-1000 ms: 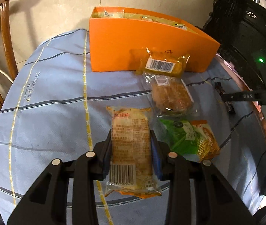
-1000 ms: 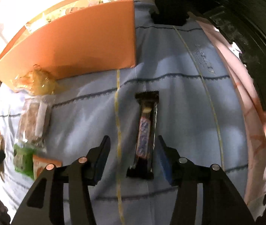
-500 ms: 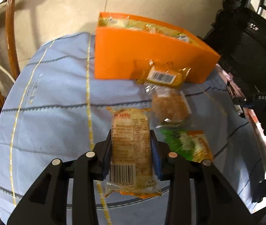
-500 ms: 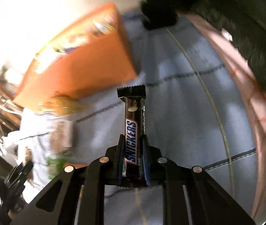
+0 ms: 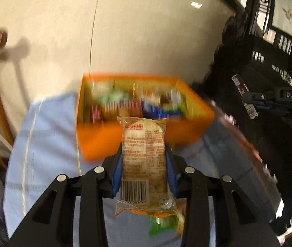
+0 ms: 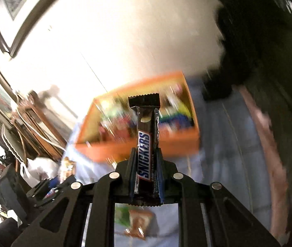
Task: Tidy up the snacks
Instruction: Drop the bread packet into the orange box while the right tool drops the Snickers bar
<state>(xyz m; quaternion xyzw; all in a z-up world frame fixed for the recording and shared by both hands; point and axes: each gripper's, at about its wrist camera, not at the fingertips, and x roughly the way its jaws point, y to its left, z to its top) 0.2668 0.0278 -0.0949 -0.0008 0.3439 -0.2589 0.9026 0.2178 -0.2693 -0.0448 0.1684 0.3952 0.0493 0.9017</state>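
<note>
The left claw (image 5: 143,164) grips a clear-wrapped pastry packet (image 5: 143,156) by its long sides between the blue pads; the packet's far end juts beyond the claw, over the near wall of the orange box (image 5: 96,144). The box, blurred and full of mixed snacks, stands at the far side of the blue-clothed counter (image 5: 42,148). To the right, the right claw (image 6: 147,170) is clamped on a Snickers bar (image 6: 146,142), whose far end points toward the same box (image 6: 172,146).
</note>
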